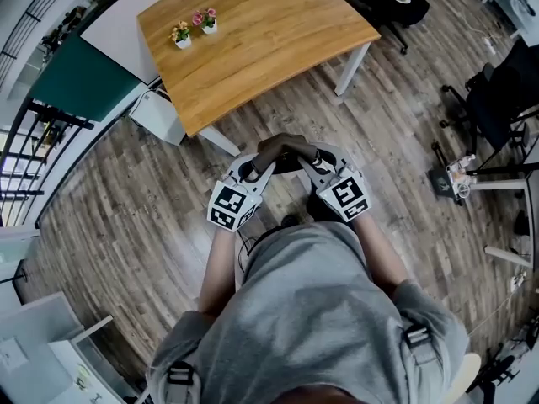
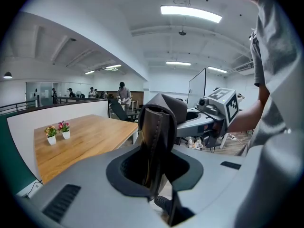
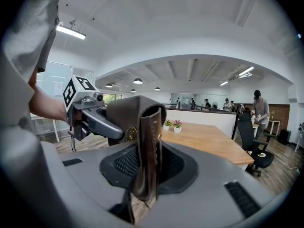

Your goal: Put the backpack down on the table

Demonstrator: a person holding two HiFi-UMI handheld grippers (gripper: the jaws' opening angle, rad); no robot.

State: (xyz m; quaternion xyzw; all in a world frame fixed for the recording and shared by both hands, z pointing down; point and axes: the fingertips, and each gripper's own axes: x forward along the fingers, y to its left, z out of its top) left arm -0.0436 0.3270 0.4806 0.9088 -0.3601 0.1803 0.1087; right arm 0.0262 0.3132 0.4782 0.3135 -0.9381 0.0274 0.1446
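A dark brown leather backpack strap [image 1: 286,148] loops between my two grippers, just short of the wooden table's [image 1: 278,32] near edge. My left gripper [image 1: 266,163] is shut on the strap [image 2: 156,127], which stands upright between its jaws. My right gripper [image 1: 308,162] is shut on the same strap [image 3: 148,137] from the other side. Each gripper view shows the other one close by: the right gripper [image 2: 214,120] and the left gripper [image 3: 102,122]. The backpack's body is mostly hidden under the grippers and my grey shirt.
Two small flower pots [image 1: 194,28] stand at the table's far left. A white cabinet [image 1: 156,116] sits beside the table's left leg. Black office chairs [image 1: 392,2] [image 1: 497,91] and a stand with gear [image 1: 459,179] are to the right. People stand far off in the room.
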